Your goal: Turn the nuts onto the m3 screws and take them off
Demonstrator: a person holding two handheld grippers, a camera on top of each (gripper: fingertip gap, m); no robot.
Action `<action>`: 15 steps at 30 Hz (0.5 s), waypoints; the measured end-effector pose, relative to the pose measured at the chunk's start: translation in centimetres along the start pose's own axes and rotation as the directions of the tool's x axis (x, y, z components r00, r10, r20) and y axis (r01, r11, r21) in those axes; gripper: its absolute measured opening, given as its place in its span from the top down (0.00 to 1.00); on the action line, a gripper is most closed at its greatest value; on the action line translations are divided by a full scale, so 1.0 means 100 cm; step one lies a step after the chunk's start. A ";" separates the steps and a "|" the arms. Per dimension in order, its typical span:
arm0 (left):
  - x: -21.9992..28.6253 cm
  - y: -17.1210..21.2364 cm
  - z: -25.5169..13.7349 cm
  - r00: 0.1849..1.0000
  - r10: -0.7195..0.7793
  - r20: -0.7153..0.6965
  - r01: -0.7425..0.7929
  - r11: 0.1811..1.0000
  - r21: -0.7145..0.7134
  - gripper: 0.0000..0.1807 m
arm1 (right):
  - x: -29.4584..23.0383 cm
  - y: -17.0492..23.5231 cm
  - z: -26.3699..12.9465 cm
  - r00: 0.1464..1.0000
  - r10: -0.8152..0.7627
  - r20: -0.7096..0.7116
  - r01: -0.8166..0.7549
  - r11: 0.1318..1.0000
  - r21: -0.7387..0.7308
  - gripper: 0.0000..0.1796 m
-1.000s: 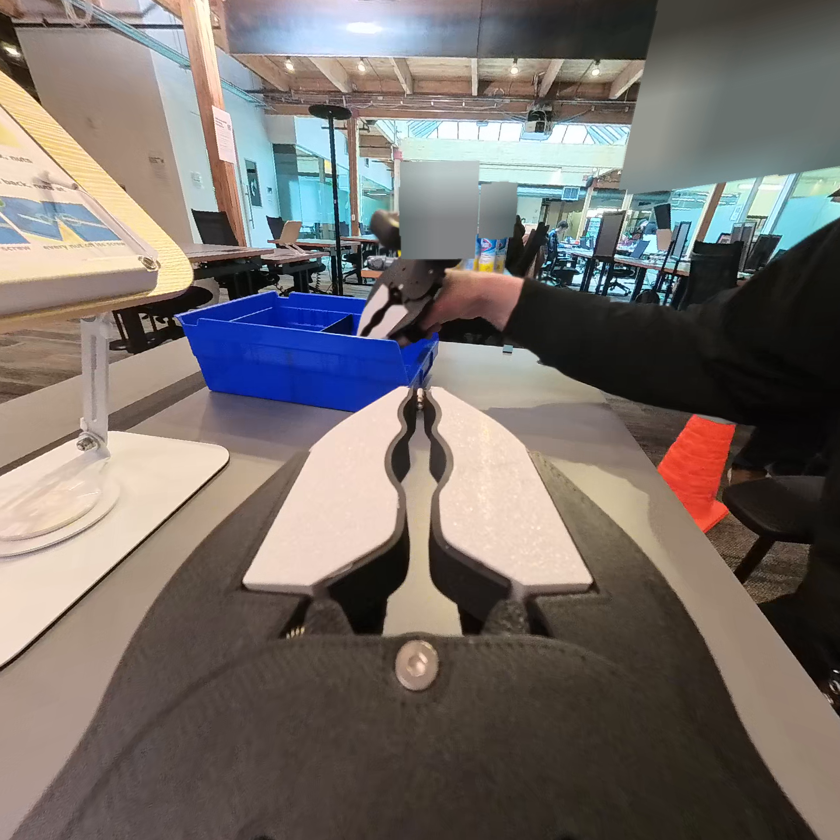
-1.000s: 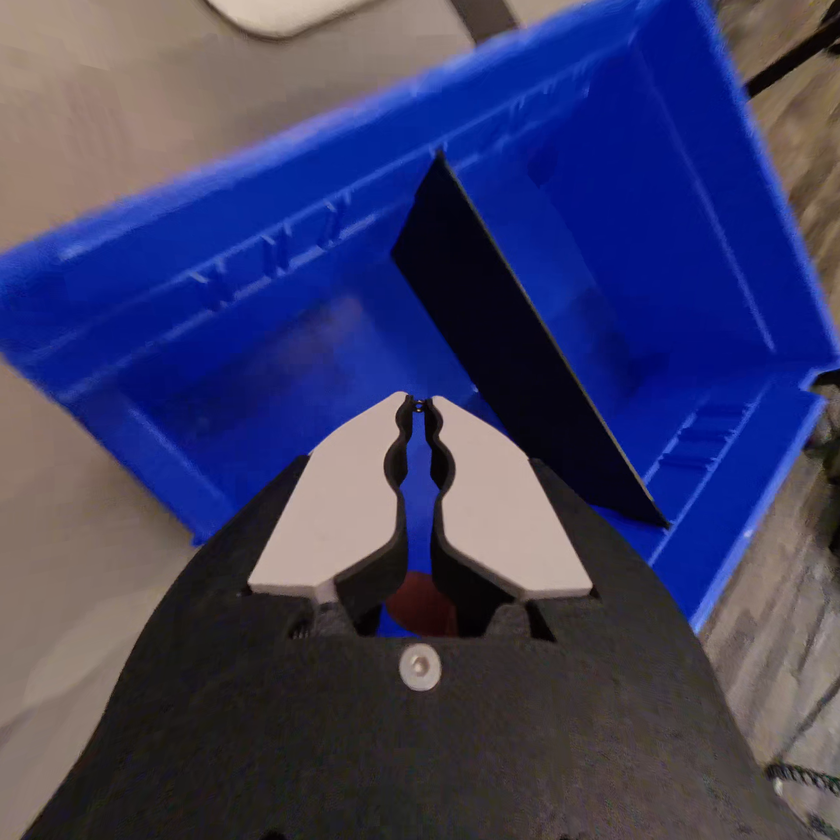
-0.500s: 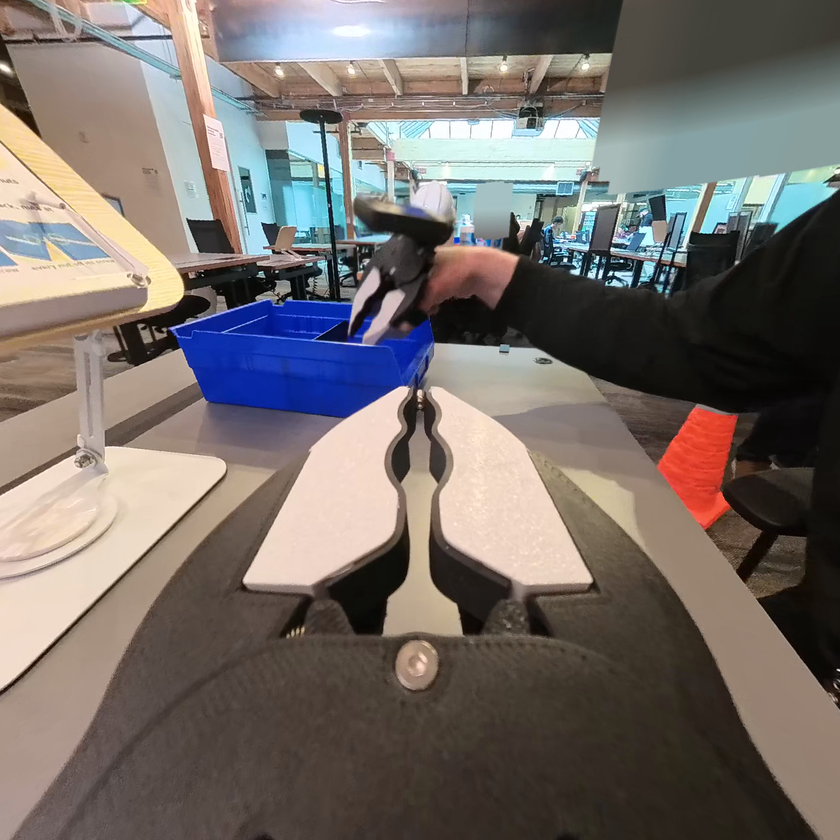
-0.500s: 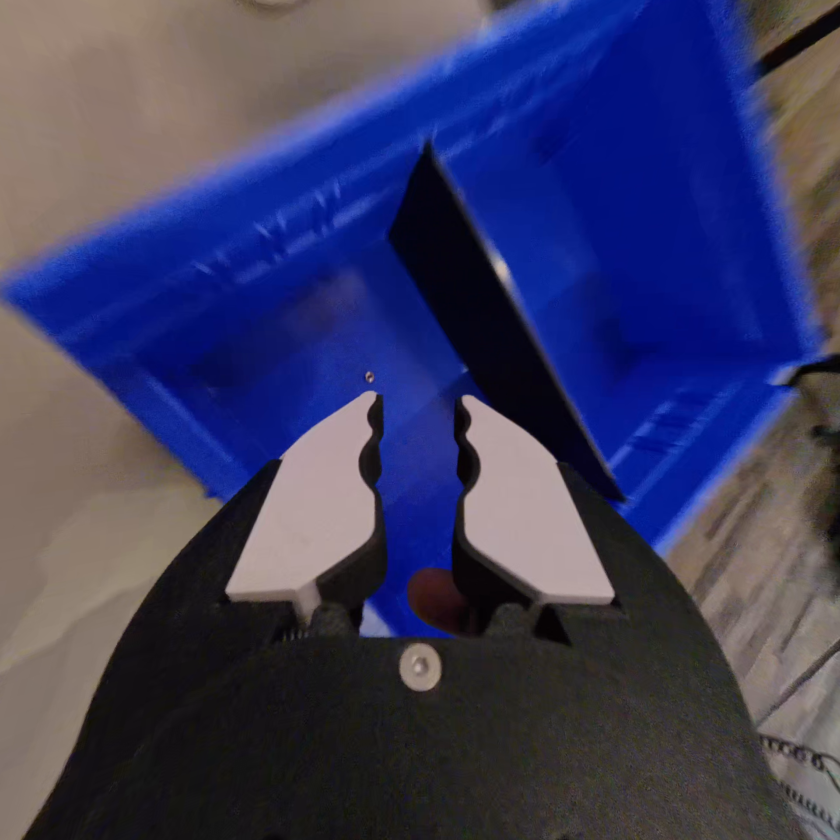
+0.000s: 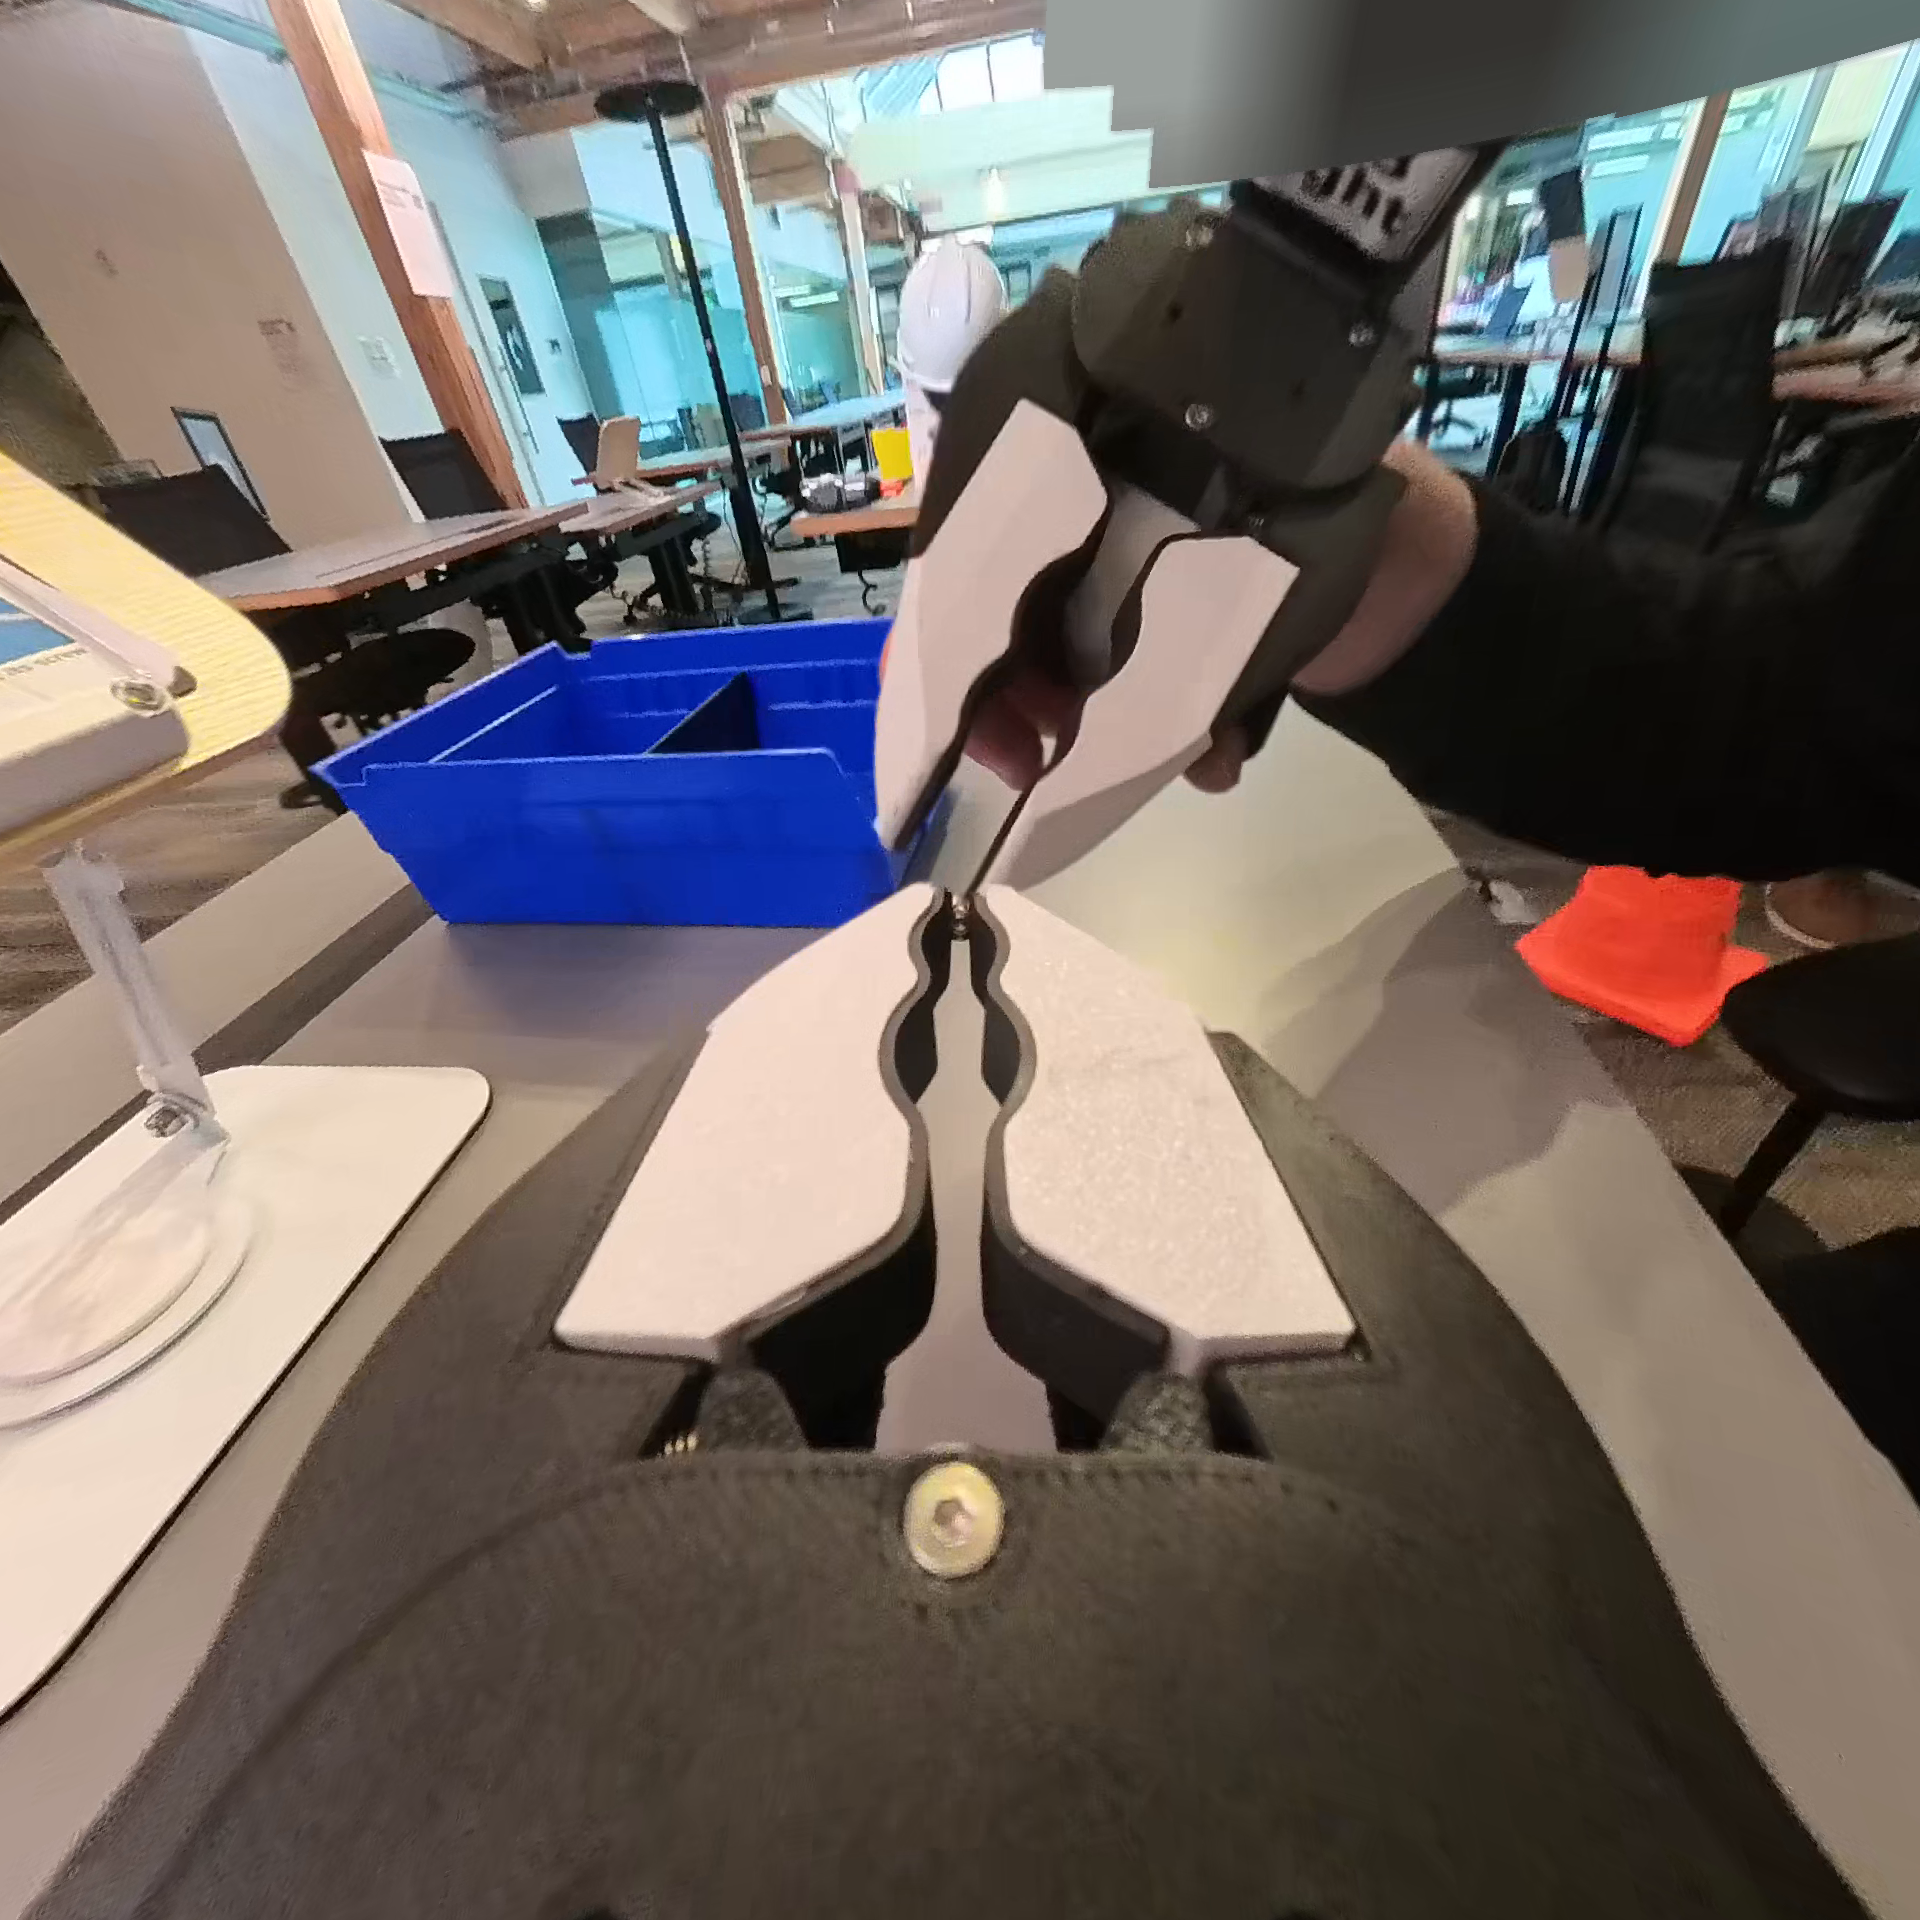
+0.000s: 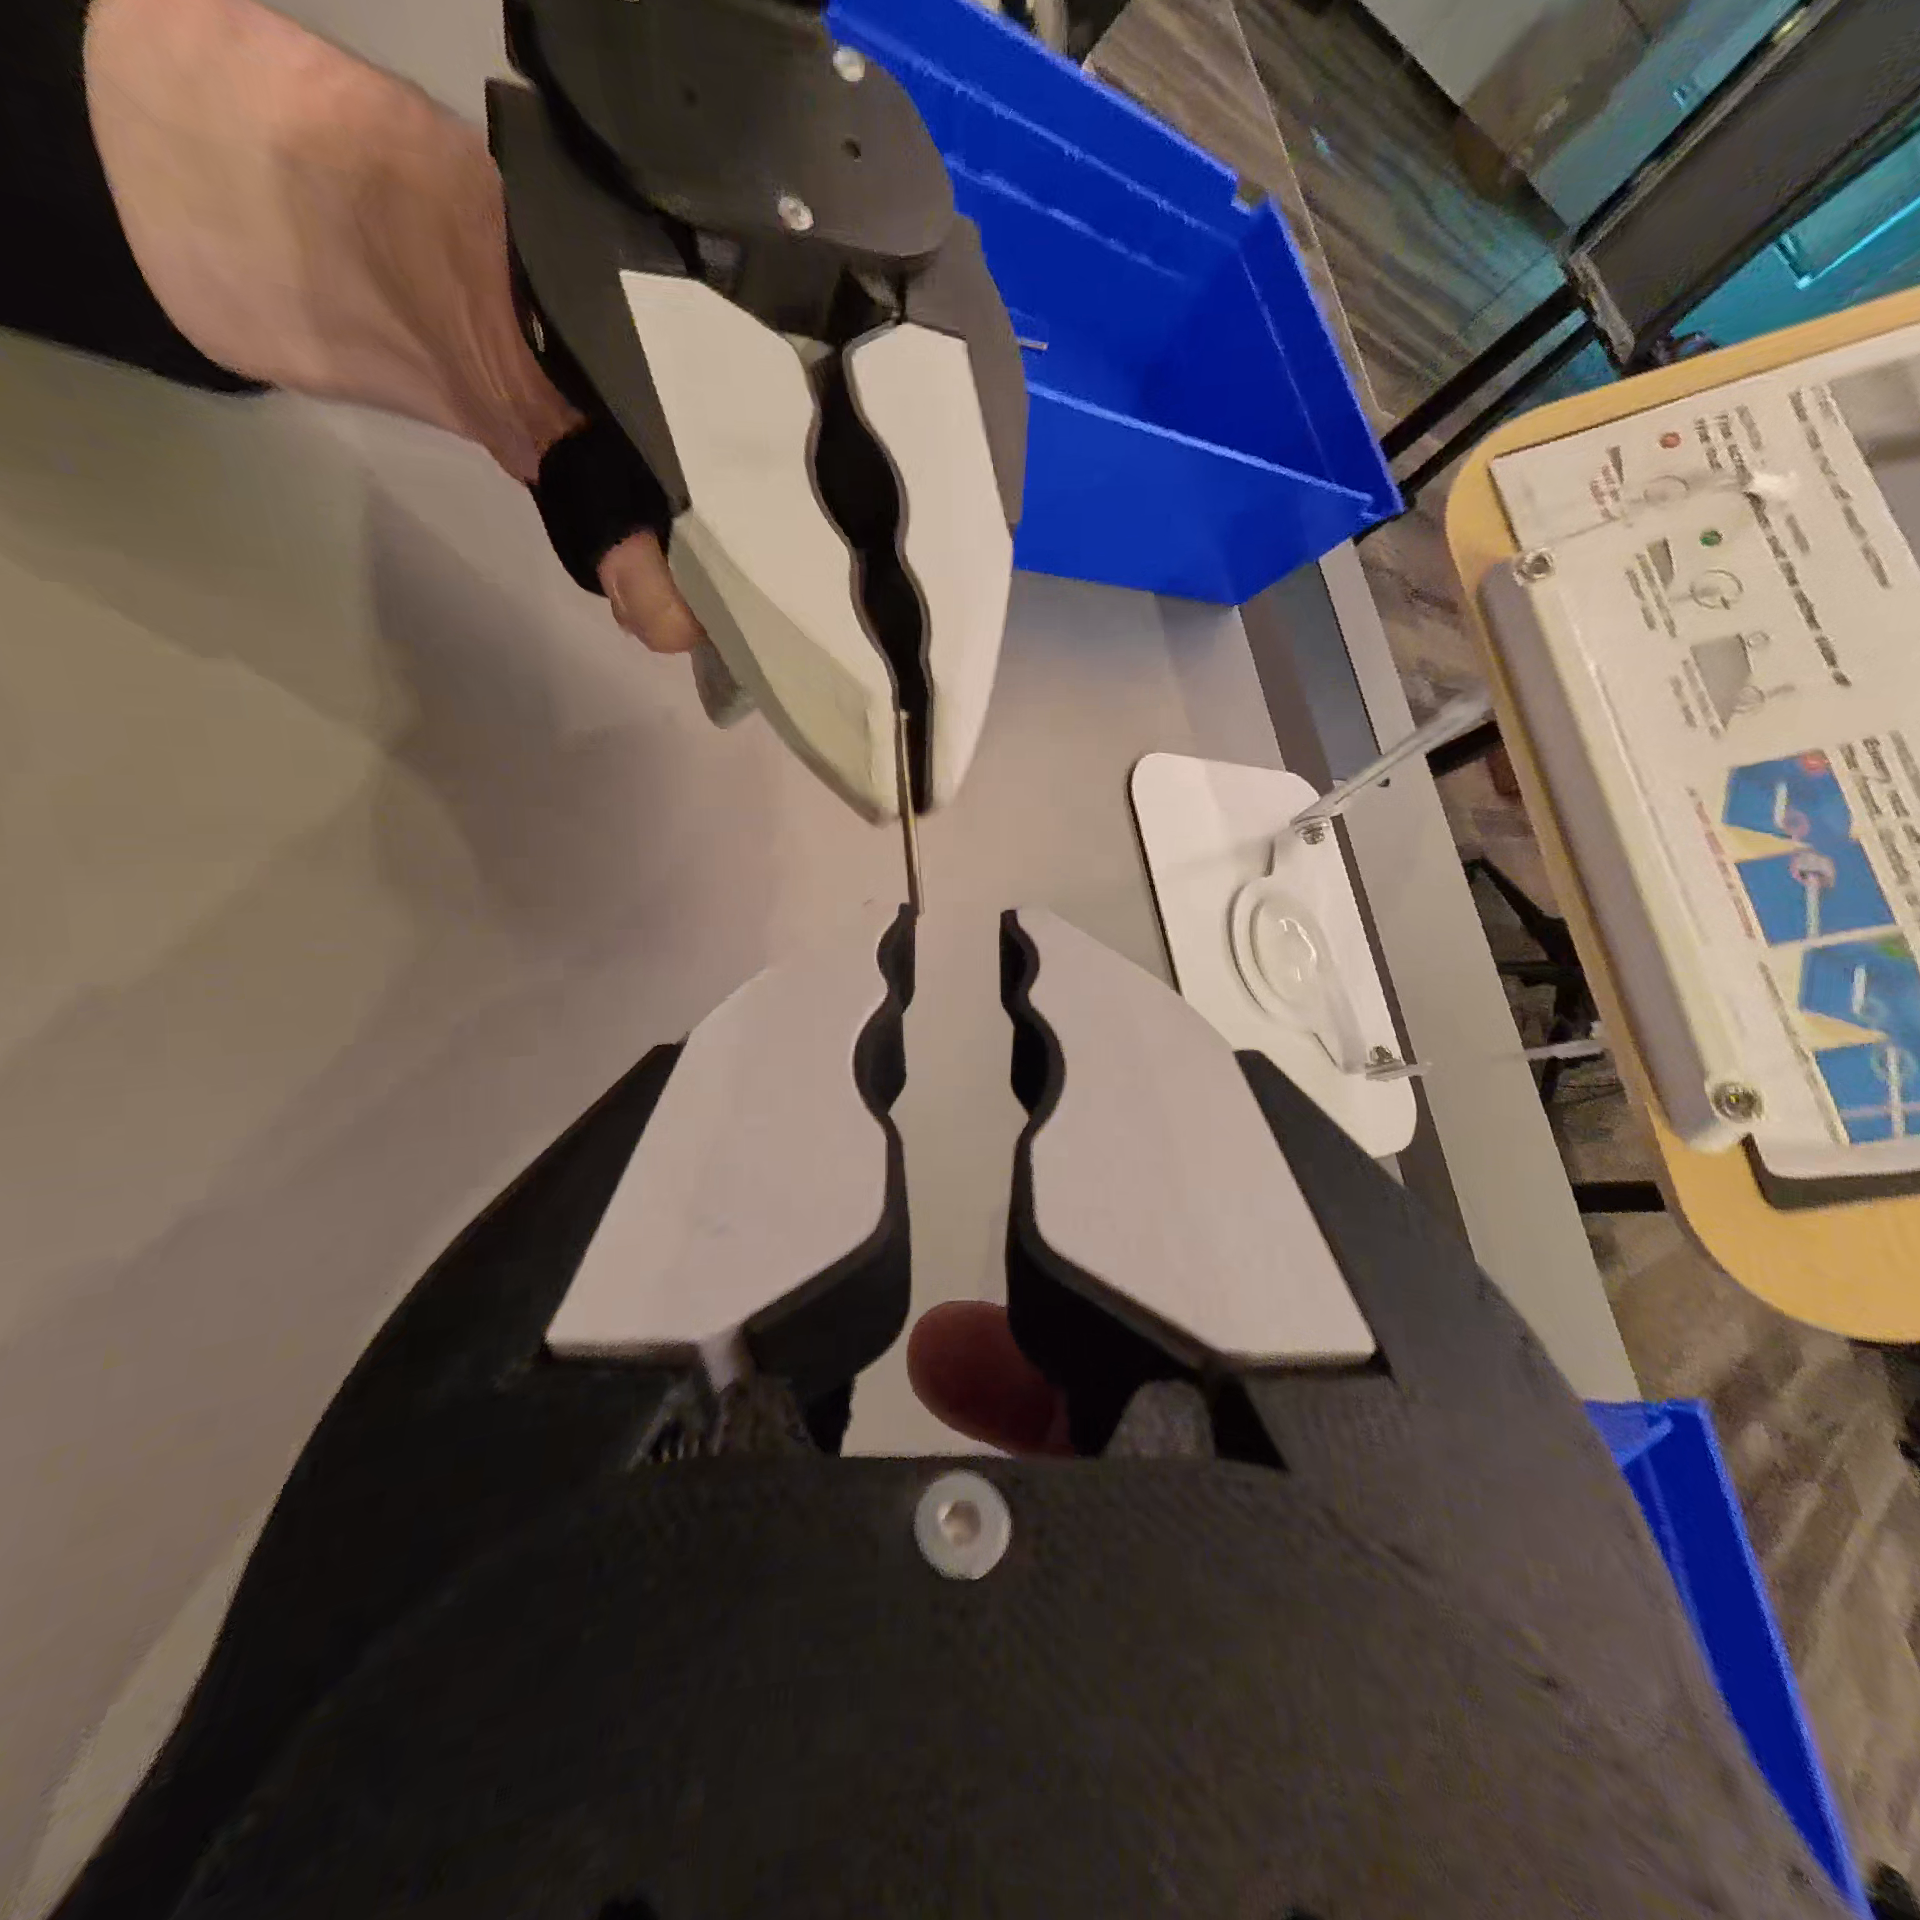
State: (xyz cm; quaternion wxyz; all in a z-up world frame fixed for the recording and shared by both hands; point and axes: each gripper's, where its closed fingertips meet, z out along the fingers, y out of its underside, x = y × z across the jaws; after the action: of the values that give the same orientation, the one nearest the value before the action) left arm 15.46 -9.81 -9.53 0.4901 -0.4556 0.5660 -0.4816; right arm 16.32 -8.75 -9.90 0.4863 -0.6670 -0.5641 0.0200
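a: back from the blue bin [image 5: 623, 821], right gripper [image 6: 956, 920] now meets the left gripper [image 5: 961, 906], empty, jaws parted.
b: left's clamped on the m3 screw [image 6: 912, 831]; nut probably dropped in the bin.

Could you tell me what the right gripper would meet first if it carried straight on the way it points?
Most likely the thin screw protruding from the shut left gripper, just ahead of the right gripper; depth is uncertain.

A thin, shiny metal screw [image 6: 910, 826] is pinched between the left gripper's fingertips [image 6: 951, 717]. It sticks straight out past them. Its far end almost touches one fingertip [image 6: 902, 925] of the right gripper.
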 end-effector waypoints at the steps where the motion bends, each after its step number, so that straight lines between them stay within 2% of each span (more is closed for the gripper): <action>1: 0.000 0.001 0.001 1.000 0.013 0.008 -0.013 1.000 -0.011 0.98 | -0.002 0.002 0.004 0.999 -0.038 0.001 0.038 0.999 -0.029 0.92; 5: -0.002 -0.004 -0.003 1.000 0.012 0.019 -0.012 1.000 -0.002 0.98 | -0.007 -0.004 0.009 0.996 -0.090 0.006 0.090 0.996 -0.027 0.96; 9: 0.000 -0.006 -0.003 0.999 0.029 0.023 -0.029 1.000 0.011 0.98 | -0.014 -0.007 0.012 0.996 -0.076 0.035 0.077 0.997 -0.020 0.91; 15: 0.001 -0.005 -0.002 0.999 0.032 0.019 -0.032 0.999 0.012 0.98 | -0.011 -0.010 0.015 0.998 -0.056 0.010 0.056 0.998 0.001 0.98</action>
State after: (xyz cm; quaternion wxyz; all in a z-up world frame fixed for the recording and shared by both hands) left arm 15.31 -9.96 -9.01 0.5057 -0.4481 0.5656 -0.4728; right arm 14.32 -8.82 -10.60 0.4840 -0.6508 -0.5849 0.0101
